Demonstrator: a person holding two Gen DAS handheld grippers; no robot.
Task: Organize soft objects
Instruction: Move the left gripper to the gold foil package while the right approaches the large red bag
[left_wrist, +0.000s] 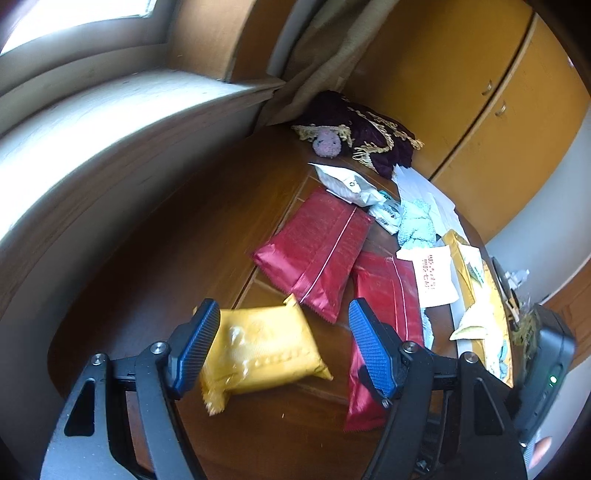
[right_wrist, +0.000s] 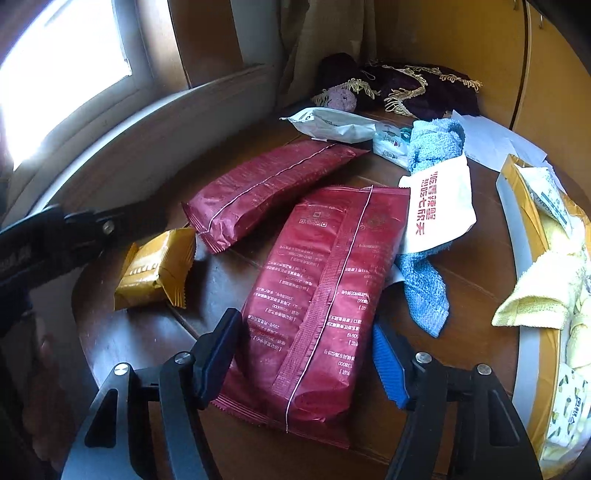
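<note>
The right gripper (right_wrist: 306, 354) has its fingers spread on either side of the near end of a big red pack (right_wrist: 317, 295) lying flat on the counter (right_wrist: 476, 258). The pack's long axis runs straight away from the fingers, so closing would pinch it across its width. The left gripper (left_wrist: 280, 347), fingers also spread, hovers over a small yellow pack (left_wrist: 258, 350) at the counter's near left, which touches its left finger and lies clear of the right one. A second red pack (right_wrist: 266, 188) lies slantwise behind.

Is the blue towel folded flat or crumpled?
Crumpled: the blue towel lies bunched and twisted, partly under a white packet.
</note>
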